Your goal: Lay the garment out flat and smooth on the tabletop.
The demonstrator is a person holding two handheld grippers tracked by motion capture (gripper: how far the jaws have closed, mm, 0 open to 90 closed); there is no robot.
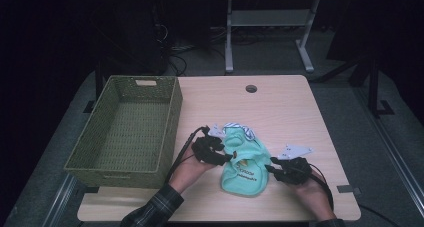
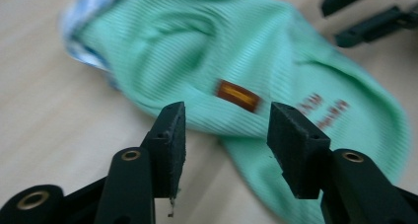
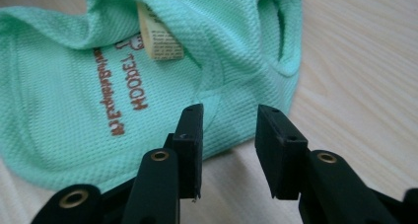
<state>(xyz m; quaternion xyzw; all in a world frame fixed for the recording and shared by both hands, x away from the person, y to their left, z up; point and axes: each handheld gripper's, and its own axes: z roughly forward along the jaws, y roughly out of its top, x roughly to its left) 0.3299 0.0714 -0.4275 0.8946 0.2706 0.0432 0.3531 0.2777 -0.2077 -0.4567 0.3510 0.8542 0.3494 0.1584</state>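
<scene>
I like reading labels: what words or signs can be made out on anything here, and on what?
"HOODET", seen upside down: brown lettering on the mint green garment.
Second brown line beneath it: too distorted to read.
Small sewn-in tag: print too small.
Orange patch: blurred.

The garment point(image 1: 243, 159) lies on the table point(image 1: 290, 112), right of the basket point(image 1: 127, 129), between both grippers.

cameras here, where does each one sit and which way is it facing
High view: above the person's side, looking forward and down on the table; forearms, hands and both grippers show.
Left gripper view: rides the left gripper, looking along its parted jaws at the green garment.
Right gripper view: rides the right gripper, jaws parted, facing the garment's printed side.
Shared: all three show the garment on the table.
</scene>
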